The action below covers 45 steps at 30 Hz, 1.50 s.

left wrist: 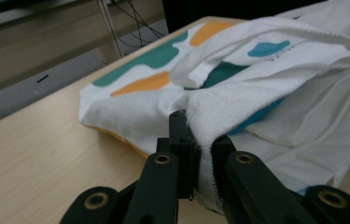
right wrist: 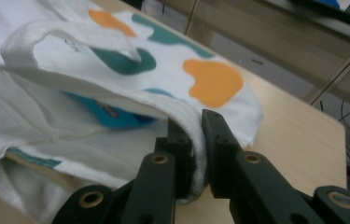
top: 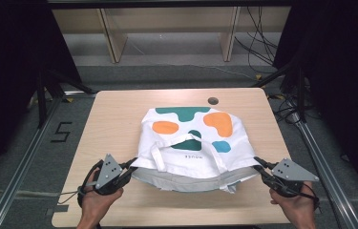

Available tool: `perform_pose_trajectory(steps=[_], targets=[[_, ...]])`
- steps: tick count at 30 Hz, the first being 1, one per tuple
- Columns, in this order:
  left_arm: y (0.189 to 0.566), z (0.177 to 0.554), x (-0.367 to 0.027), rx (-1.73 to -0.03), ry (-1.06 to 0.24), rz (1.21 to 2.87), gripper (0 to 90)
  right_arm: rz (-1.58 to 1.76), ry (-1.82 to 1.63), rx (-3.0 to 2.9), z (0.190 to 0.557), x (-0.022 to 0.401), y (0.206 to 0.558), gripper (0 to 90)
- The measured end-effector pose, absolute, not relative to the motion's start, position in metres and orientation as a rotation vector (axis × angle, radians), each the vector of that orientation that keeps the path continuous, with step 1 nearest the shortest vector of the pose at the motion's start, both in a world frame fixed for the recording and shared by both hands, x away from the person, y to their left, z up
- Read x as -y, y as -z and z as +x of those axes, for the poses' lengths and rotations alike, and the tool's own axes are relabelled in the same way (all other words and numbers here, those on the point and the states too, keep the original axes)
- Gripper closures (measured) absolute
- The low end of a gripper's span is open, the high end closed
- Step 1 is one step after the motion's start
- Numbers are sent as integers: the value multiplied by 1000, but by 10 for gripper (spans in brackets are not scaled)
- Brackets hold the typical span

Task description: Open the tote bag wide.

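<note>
White tote bag point(top: 193, 143) w/ green, orange & blue blobs lies mid-surface, its mouth toward the person at the near side. Pale wood surface point(top: 114, 119) bare around it; a small round grommet hole point(top: 213, 101) sits near the far edge, just beyond the bag, not touching it. Nothing else on the surface stands in the way.

Left tool point(top: 130, 166) clamped on the bag's near-left top corner; in the left gripper view the jaws pinch the thick white hem point(left wrist: 205, 140), cloth squeezed between them. Right tool point(top: 258, 164) clamped the same way on the near-right corner; right gripper view shows hem point(right wrist: 196, 140) gripped between both jaws. Each tool held by a hand, left hand point(top: 98, 200) and right hand point(top: 296, 205) coming in at the near edge.

Top layer of the mouth is lifted between the two tools, so the opening gapes a bit; grey-white inner lining shows under the raised rim. One strap handle point(top: 176, 145) loops flat across the printed face. Inside of bag: mostly shadow & lining, can't tell if anything's in it.

Room: wide bare strips left & right of the bag, a narrower strip at the near edge. Beyond the far edge, wooden shelf legs point(top: 112, 40) and loose cables point(top: 257, 43) on the floor, well apart from the bag.
</note>
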State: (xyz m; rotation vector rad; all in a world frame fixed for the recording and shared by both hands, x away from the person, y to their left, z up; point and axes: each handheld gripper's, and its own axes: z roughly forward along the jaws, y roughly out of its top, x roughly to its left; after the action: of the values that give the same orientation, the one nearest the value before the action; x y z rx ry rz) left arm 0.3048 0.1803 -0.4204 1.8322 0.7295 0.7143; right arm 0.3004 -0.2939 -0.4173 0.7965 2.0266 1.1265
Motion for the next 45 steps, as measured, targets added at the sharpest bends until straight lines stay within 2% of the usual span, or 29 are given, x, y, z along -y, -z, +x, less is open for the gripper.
perform_pose_trajectory(steps=[11, 23, 27, 32, 37, 45], targets=[[346, 298, -189, -639, -781, 1649, 864, 713, -1265, -1843, 299, 296, 339, 840], [296, 290, -179, -551, -821, 1539, 868, 636, -1309, -1775, 289, 307, 288, 851], [283, 291, -173, -520, -797, 1508, 869, 606, -1286, -1757, 285, 309, 268, 859], [287, 310, -173, -585, -725, 1501, 868, 586, -1266, -1766, 294, 309, 248, 873], [301, 332, -183, -659, -682, 1492, 867, 615, -1238, -1791, 322, 306, 251, 874], [322, 340, -197, -687, -649, 1520, 866, 604, -1221, -1866, 334, 296, 258, 874]])
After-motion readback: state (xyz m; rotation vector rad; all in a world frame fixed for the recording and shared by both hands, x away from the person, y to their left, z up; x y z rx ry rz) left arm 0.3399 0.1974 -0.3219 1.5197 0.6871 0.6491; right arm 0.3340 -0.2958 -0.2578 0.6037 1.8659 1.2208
